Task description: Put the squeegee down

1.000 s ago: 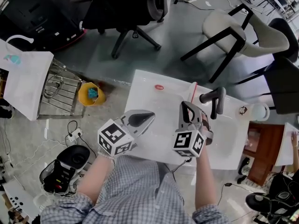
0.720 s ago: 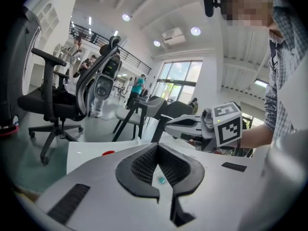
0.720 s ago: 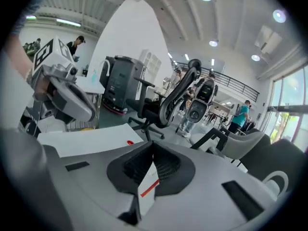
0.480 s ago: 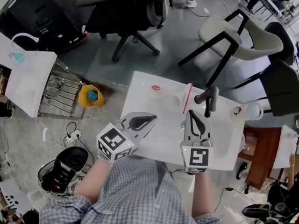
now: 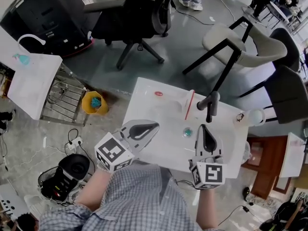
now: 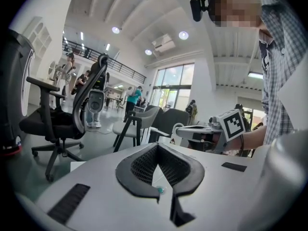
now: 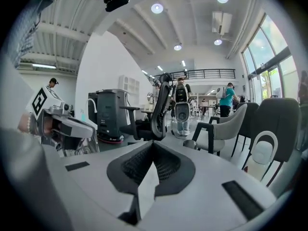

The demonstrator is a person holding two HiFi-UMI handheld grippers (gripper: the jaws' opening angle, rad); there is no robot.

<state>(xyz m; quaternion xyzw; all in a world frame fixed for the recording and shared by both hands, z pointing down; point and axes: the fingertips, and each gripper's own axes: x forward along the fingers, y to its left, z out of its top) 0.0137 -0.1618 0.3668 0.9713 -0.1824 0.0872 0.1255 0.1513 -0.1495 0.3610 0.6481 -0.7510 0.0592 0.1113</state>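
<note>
While both grippers hang over the near side of the white sink (image 5: 144, 93), neither holds anything. The left gripper (image 5: 153, 127) has its jaws pressed together with nothing between them, and the right gripper (image 5: 205, 129) is likewise closed and empty; each gripper view shows the dark jaws meeting. The squeegee (image 5: 189, 105) lies on the far part of the sink, apart from both grippers. Its red blade runs roughly from far to near, and it sits just left of the black faucet (image 5: 210, 101). A small teal drain (image 5: 187, 132) shows between the squeegee and the right gripper, just left of that gripper's tip. A red oval (image 5: 159, 94) sits on the sink's far left part, and a round white thing (image 5: 256, 116) stands at the sink's right end; what it is cannot be made out. On the floor left of the sink stand a yellow bin (image 5: 91, 102), a wire rack (image 5: 60, 97) and a white bag (image 5: 33, 83). Beyond the sink are a black chair (image 5: 132, 13) and a pale chair (image 5: 240, 40). The person's checked shirt (image 5: 139, 201) fills the bottom of the head view. Each gripper view also catches the other gripper off to one side, marker cube facing the camera.
</note>
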